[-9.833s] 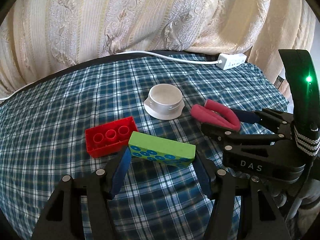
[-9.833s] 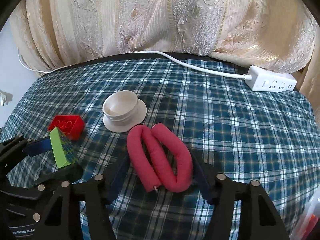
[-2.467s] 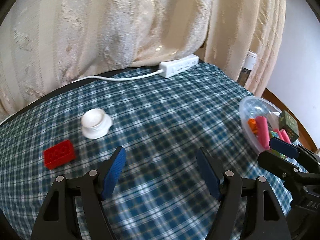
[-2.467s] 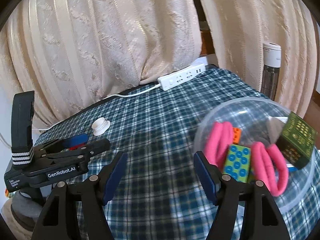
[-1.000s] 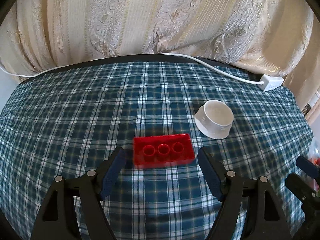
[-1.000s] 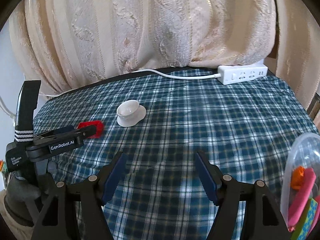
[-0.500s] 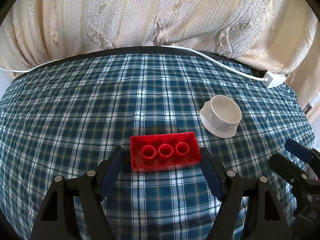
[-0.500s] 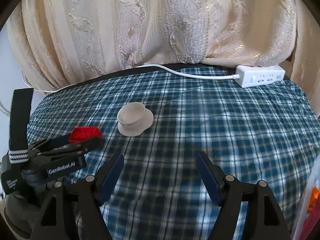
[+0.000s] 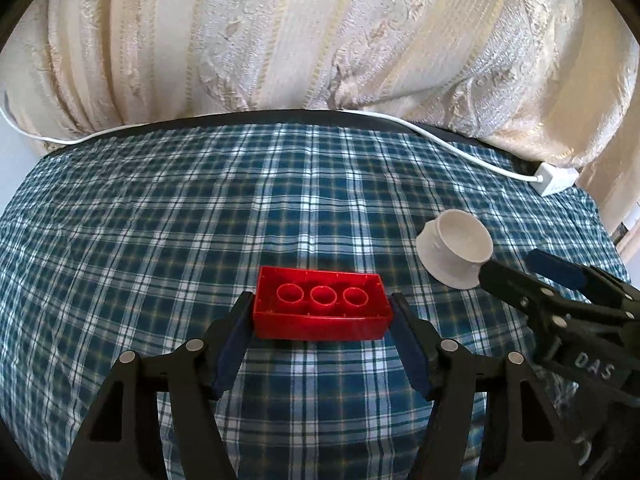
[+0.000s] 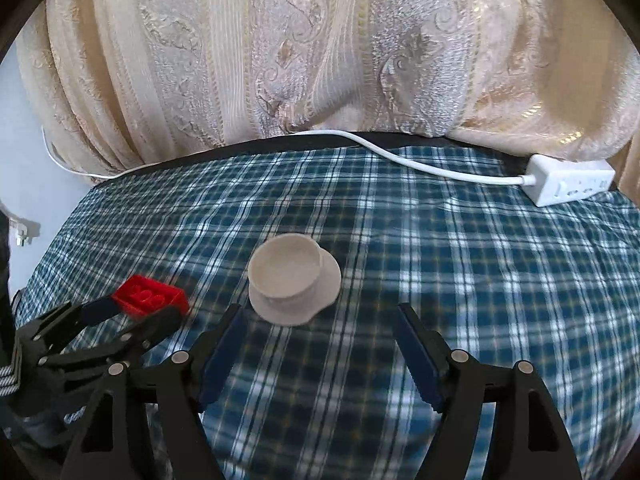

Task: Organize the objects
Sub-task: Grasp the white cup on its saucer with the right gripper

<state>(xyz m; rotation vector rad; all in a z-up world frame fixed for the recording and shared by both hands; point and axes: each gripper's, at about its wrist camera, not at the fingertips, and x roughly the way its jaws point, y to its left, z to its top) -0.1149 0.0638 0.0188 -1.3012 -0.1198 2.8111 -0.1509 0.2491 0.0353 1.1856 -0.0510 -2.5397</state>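
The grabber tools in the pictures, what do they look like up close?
Both are black plastic. The left gripper and right gripper have long jaws lined with dark blue ribbed pads and joined by silver rivets. Seen from the side, the right one is marked "DAS"; the left one has a black strap with white stripes.

Left black two-finger gripper (image 9: 322,320) angled downward, jaws closing; right black two-finger gripper (image 10: 320,338) angled downward, jaws apart.

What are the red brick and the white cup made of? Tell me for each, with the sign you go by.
Red brick: looks like hard glossy plastic; light glints off its smooth walls and the moulded round tubes in its open side.
White cup: probably matte plastic, though the look leaves ceramic open; it has an even dull white surface, a thin rim and a flared base, without shine.
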